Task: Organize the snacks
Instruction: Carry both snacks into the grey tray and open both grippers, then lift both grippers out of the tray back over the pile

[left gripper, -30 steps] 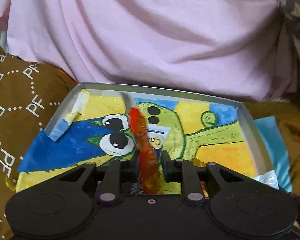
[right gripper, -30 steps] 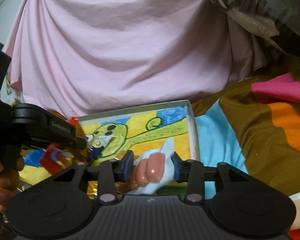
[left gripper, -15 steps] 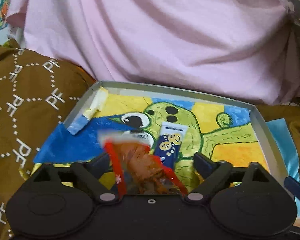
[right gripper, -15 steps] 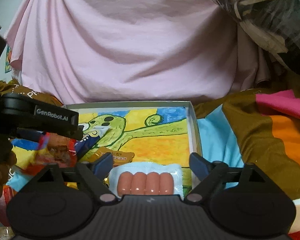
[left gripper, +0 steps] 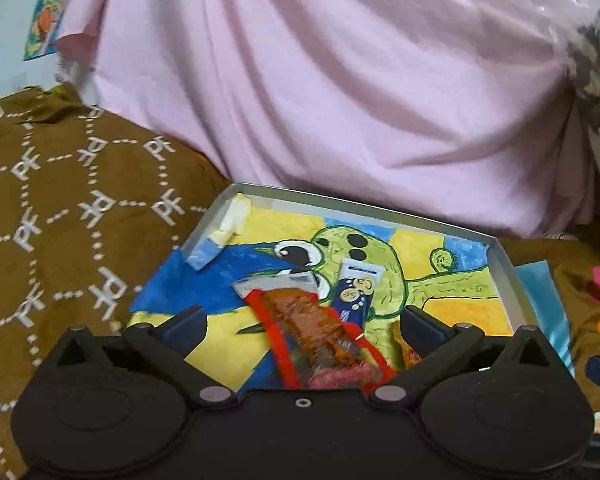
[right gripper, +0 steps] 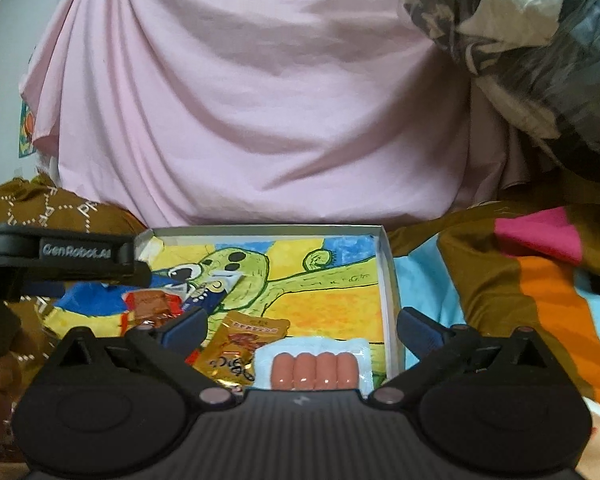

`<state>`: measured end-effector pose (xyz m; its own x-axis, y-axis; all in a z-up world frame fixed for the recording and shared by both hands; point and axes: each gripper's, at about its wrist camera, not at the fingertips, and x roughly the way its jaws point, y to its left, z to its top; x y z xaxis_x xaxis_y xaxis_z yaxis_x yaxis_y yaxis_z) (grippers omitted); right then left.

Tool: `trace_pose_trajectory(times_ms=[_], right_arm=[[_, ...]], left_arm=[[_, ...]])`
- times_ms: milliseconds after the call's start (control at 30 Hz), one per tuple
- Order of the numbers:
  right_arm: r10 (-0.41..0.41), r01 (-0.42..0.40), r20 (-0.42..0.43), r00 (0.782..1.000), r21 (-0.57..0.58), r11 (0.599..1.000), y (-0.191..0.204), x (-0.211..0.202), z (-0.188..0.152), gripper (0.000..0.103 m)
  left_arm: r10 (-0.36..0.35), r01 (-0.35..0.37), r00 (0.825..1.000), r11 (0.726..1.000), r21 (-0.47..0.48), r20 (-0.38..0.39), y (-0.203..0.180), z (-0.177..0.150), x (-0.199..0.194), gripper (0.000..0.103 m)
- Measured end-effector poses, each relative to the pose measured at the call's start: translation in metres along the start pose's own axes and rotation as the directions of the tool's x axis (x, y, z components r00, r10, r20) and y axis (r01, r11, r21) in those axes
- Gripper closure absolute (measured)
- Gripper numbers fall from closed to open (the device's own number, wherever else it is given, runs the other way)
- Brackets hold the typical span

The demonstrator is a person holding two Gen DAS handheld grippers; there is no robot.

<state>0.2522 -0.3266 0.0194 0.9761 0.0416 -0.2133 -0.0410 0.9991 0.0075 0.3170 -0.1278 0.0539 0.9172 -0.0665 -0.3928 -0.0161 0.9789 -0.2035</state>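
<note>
A pink cloth [right gripper: 252,112] is filling the upper half of both views. Below it, in the lower centre, a shallow tray [right gripper: 390,276] with a painted green figure is lying. The left tool [left gripper: 302,326] and the right tool [right gripper: 300,326] have just been opening and are standing wide, gripping nothing. The red snack packet [left gripper: 312,332], the blue sachet [left gripper: 356,288], the golden pouch [right gripper: 242,344] and the sausage pack [right gripper: 314,366] are lying inside the tray, near its front edge.

My left tongs' body is covering the lower end of the red snack packet [left gripper: 312,332] and most of the gold sachet [left gripper: 406,350]. My right tongs are hiding the sausage pack's [right gripper: 314,368] near edge. The packet lettering is blurring beyond reading.
</note>
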Motion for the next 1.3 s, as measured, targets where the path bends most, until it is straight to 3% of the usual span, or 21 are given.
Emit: trace_pose_trajectory(times_ms=[667, 1067, 1300], right_arm=[[-0.011, 0.010, 0.018, 1.000, 0.041, 0.999, 0.030, -0.120, -0.004, 0.000], [-0.003, 0.003, -0.015, 1.000, -0.034, 0.999, 0.049, -0.173, -0.025, 0.000], [0.010, -0.014, -0.087, 0.996, -0.050, 0.999, 0.061, -0.196, -0.042, 0.000]], left_arm=[[-0.005, 0.005, 1.000, 0.999, 0.034, 0.001, 0.046, -0.044, -0.123, 0.001], [-0.010, 0.011, 1.000, 0.997, 0.082, -0.011, 0.064, -0.068, -0.164, 0.001], [-0.031, 0.038, 0.998, 0.988, 0.148, -0.053, 0.071, -0.086, -0.177, 0.001]])
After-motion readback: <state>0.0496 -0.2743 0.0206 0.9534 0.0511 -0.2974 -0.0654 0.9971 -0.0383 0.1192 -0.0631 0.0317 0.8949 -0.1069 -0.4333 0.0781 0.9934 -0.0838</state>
